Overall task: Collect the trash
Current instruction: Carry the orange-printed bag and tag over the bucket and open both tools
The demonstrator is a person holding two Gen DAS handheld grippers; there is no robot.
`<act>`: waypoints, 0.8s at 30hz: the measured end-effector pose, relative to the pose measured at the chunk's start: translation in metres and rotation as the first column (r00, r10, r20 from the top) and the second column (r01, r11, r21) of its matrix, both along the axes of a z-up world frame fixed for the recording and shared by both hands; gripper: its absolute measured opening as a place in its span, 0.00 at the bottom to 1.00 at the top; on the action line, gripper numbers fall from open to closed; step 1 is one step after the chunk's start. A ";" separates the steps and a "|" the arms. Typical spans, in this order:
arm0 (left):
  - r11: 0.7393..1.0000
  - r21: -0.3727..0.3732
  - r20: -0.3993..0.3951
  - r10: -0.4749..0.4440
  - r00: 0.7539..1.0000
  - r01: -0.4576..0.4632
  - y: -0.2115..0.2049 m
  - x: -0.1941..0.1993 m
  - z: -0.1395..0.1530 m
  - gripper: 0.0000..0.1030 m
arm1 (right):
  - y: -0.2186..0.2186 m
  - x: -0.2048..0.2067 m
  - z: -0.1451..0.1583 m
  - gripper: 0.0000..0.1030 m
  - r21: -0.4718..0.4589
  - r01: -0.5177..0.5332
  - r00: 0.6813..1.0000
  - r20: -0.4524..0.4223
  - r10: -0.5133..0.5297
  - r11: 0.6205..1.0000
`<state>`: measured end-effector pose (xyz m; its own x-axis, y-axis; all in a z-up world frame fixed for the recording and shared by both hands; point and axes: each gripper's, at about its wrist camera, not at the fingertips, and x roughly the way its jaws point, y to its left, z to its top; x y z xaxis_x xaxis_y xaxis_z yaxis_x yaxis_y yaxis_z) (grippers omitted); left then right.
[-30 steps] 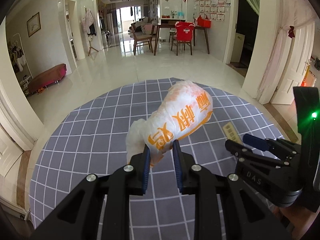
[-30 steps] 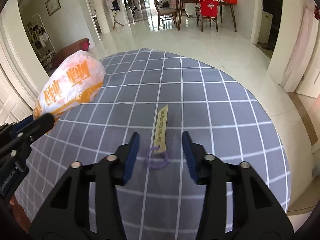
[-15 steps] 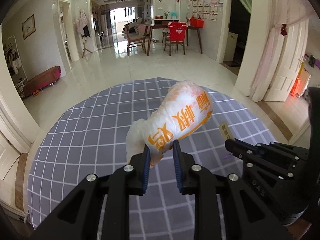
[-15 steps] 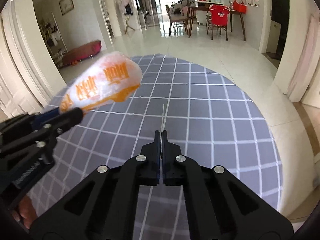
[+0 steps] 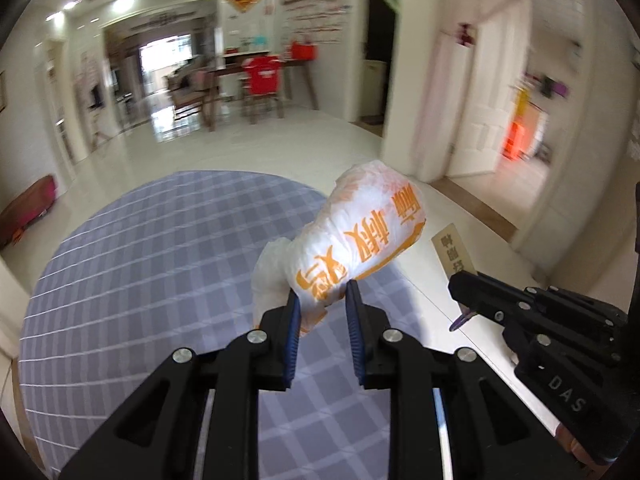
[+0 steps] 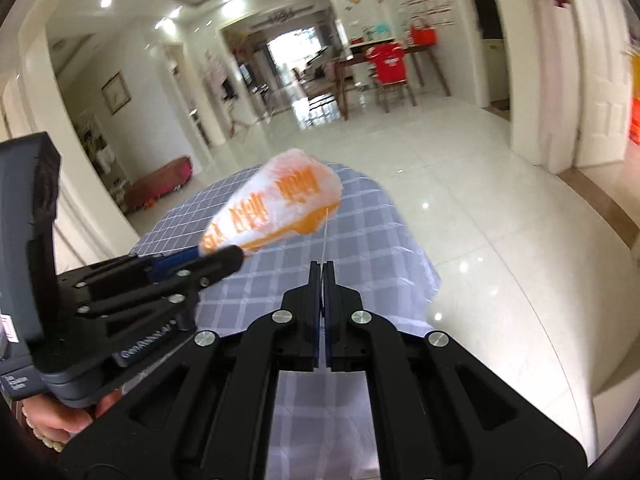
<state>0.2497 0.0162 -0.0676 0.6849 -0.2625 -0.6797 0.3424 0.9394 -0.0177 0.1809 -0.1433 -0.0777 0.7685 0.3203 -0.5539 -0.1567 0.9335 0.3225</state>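
Note:
A crumpled white plastic bag with orange print (image 5: 360, 240) sticks up and forward from my left gripper (image 5: 320, 300), whose blue pads are shut on its lower end. The same bag (image 6: 276, 212) shows at the left in the right wrist view, above the round table with the grey checked cloth (image 6: 360, 240). My right gripper (image 6: 322, 268) is shut on a thin tan paper tag, seen edge-on (image 6: 325, 236). In the left wrist view that tag (image 5: 454, 252) stands up from the right gripper (image 5: 460, 286), with a purple loop hanging below.
The table's cloth (image 5: 160, 260) fills the lower left; glossy white floor tiles (image 6: 500, 220) lie beyond its edge to the right. A dining table with a red chair (image 5: 262, 80) stands far back. White door frames and a pillar rise at right. A hand (image 6: 60, 420) holds the left gripper.
The right gripper closed on the paper tag and lifted it off the cloth. Both grippers then swung to the right, towards the table's edge, with bag and tag held.

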 end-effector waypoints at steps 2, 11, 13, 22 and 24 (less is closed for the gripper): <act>0.999 0.011 -0.009 -0.049 0.999 0.049 -0.024 -0.012 -0.006 0.21 | -0.021 -0.021 -0.004 0.01 0.002 0.049 0.999 0.004 -0.049 0.999; 0.976 0.054 -0.082 -0.205 0.975 0.209 -0.108 -0.046 -0.045 0.21 | -0.097 -0.086 -0.038 0.02 0.034 0.224 0.974 -0.033 -0.223 0.974; 0.971 0.062 -0.102 -0.225 0.969 0.232 -0.122 -0.049 -0.054 0.21 | -0.111 -0.096 -0.046 0.02 0.048 0.256 0.966 -0.044 -0.254 0.966; 0.957 0.042 -0.192 -0.273 0.943 0.285 -0.165 -0.047 -0.086 0.66 | -0.153 -0.125 -0.076 0.02 0.063 0.384 0.922 -0.081 -0.379 0.921; 0.956 0.067 -0.187 -0.269 0.945 0.286 -0.168 -0.048 -0.091 0.69 | -0.157 -0.130 -0.080 0.02 0.065 0.391 0.918 -0.092 -0.385 0.918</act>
